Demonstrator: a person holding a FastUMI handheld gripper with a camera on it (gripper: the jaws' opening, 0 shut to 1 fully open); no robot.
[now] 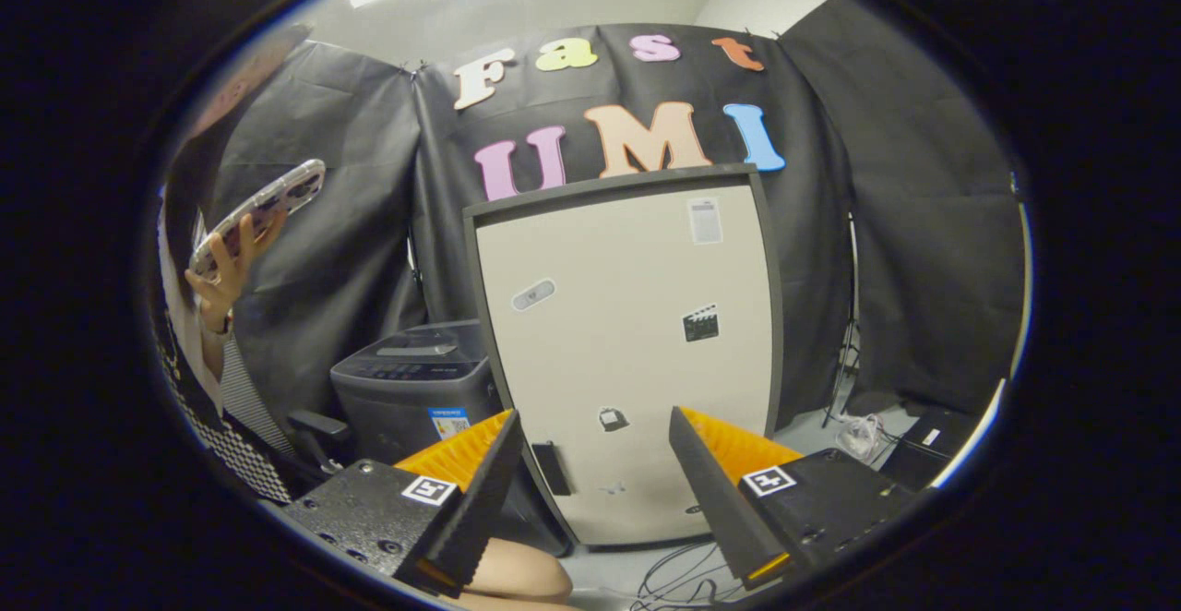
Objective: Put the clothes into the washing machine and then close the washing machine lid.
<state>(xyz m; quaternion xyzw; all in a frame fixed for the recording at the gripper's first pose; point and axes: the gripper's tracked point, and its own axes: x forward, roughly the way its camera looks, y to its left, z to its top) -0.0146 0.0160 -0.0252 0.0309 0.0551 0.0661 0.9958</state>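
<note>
A dark grey top-loading washing machine [415, 389] stands beyond my left finger, its lid down flat on top. My gripper [595, 445] is open, its two orange-backed fingers [480, 473] spread wide with nothing between them. It points at a beige cabinet [627, 353] just ahead. A pale rounded shape [521, 574], maybe cloth or skin, shows under the left finger; I cannot tell which.
The beige cabinet with a dark frame and a few stickers fills the space ahead. A person sits at the left, one hand [221, 269] raised holding a phone [263, 209]. Cables [683, 574] lie on the floor below; a black box [932, 440] and tripod legs stand at the right.
</note>
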